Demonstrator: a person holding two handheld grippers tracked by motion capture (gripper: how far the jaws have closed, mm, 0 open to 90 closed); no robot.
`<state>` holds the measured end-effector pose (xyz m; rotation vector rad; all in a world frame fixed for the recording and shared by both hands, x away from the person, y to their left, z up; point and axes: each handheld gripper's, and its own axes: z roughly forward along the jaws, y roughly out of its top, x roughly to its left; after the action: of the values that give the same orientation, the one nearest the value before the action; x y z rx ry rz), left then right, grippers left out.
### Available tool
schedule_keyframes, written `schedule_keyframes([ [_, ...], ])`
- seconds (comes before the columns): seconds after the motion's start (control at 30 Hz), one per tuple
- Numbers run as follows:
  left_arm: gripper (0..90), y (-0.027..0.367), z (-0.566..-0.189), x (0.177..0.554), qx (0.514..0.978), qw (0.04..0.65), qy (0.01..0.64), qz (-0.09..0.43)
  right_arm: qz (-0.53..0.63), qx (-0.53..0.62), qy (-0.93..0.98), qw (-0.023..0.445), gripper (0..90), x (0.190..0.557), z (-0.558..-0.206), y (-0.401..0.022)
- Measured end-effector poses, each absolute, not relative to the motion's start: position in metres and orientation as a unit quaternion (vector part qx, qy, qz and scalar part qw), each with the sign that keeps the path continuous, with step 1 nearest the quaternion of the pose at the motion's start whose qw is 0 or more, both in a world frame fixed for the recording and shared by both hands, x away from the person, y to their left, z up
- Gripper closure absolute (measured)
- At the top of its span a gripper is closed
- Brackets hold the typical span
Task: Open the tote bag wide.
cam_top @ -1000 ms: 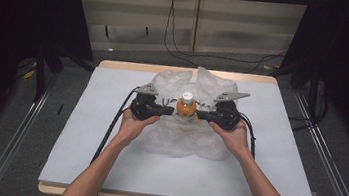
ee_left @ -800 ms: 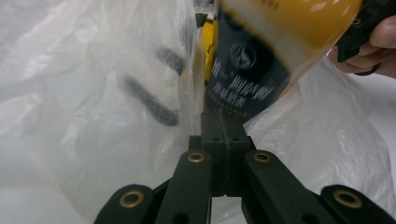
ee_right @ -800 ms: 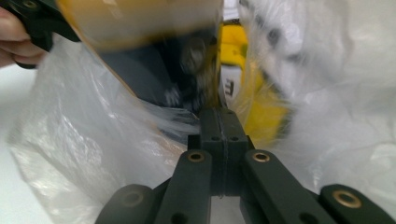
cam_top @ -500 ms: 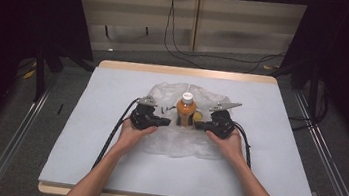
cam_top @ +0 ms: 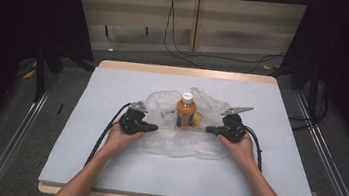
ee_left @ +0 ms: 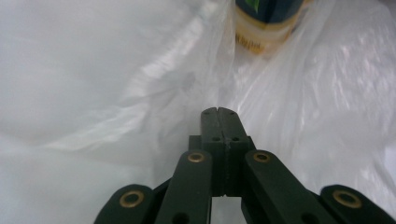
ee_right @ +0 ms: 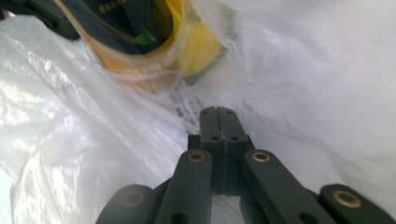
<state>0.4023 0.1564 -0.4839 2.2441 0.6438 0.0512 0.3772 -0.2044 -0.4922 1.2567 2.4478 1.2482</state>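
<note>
Both tools, left (cam_top: 151, 127) and right (cam_top: 212, 130), stay clenched on the thin clear plastic bag (cam_top: 167, 140), which lies flattened on the tabletop (cam_top: 103, 170). A careless tug could topple the upright orange bottle (cam_top: 185, 112) standing at the bag's centre.

Orange bottle (cam_top: 186, 112) upright on clear plastic bag (cam_top: 177, 141), left gripper (cam_top: 151, 127) and right gripper (cam_top: 211, 130) flanking it

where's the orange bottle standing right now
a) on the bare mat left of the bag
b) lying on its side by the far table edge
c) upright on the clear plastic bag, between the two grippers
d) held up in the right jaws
c, the orange bottle stands upright on the crumpled clear plastic bag, between the left gripper and the right gripper.
</note>
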Motion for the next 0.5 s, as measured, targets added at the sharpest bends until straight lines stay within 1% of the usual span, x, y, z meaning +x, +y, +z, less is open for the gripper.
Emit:
schedule_keyframes([
  [0.07, 90.0, 0.163, -0.485, 0.398, 0.879, 0.401, 0.257, 0.021, 0.407, 0.411, 0.813, 0.064, 90.0, 0.375, -0.491, -0.207],
  [0.13, 90.0, 0.169, -0.487, 0.396, 0.876, 0.409, 0.255, 0.011, 0.405, 0.41, 0.815, 0.061, 90.0, 0.371, -0.491, -0.212],
  [0.37, 90.0, 0.172, -0.484, 0.388, 0.88, 0.401, 0.256, 0.016, 0.405, 0.414, 0.813, 0.068, 90.0, 0.359, -0.49, -0.223],
  [0.5, 90.0, 0.178, -0.479, 0.386, 0.867, 0.424, 0.26, 0.021, 0.422, 0.411, 0.805, 0.068, 90.0, 0.357, -0.487, -0.223],
])
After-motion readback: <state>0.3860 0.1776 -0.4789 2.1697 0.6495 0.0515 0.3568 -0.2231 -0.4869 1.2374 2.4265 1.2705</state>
